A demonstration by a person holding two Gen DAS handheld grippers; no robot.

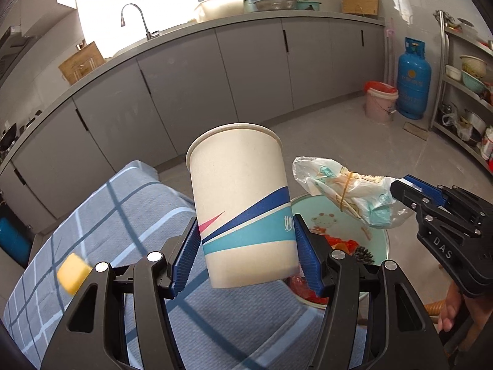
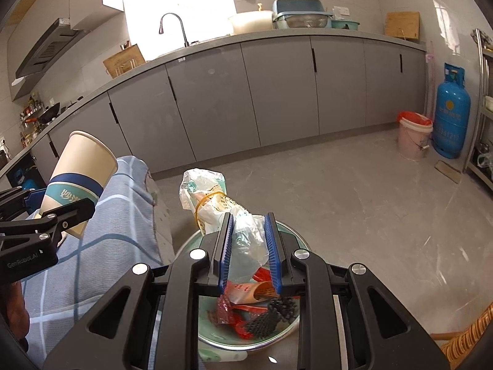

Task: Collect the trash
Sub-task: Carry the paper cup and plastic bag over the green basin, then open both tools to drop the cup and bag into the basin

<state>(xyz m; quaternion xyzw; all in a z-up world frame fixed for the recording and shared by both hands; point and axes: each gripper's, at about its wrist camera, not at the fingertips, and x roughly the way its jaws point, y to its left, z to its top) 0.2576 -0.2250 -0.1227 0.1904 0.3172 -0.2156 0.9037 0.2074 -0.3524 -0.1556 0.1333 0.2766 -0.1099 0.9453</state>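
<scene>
Left gripper [image 1: 246, 246], blue-padded jaws clamped on the lower wall of a paper cup [image 1: 240, 197], which is held rim-up and tilted above a blue checked cloth [image 1: 123, 209]; right gripper [image 2: 249, 252], jaws drawn close together and pinching the tail of a crumpled clear plastic bag [image 2: 212, 203], which hangs in the air just above a pale green bin [image 2: 279, 339]. The cup is cream with dark blue, teal and pink bands; the bag has printed wrapping inside it and is bound by a yellow rubber band [image 2: 201, 203]. In the bin lie red wrappers [image 2: 243, 299] and a dark beaded object [image 2: 271, 314]. A small yellow block [image 1: 72, 273] rests on the cloth at the left of the left wrist view. In the background, grey kitchen cabinets [image 2: 277, 92] run under a counter with a faucet [image 2: 172, 27]; a blue gas cylinder [image 2: 451, 114] stands beside a pink bucket [image 2: 413, 140] with a red liner on the grey floor.
</scene>
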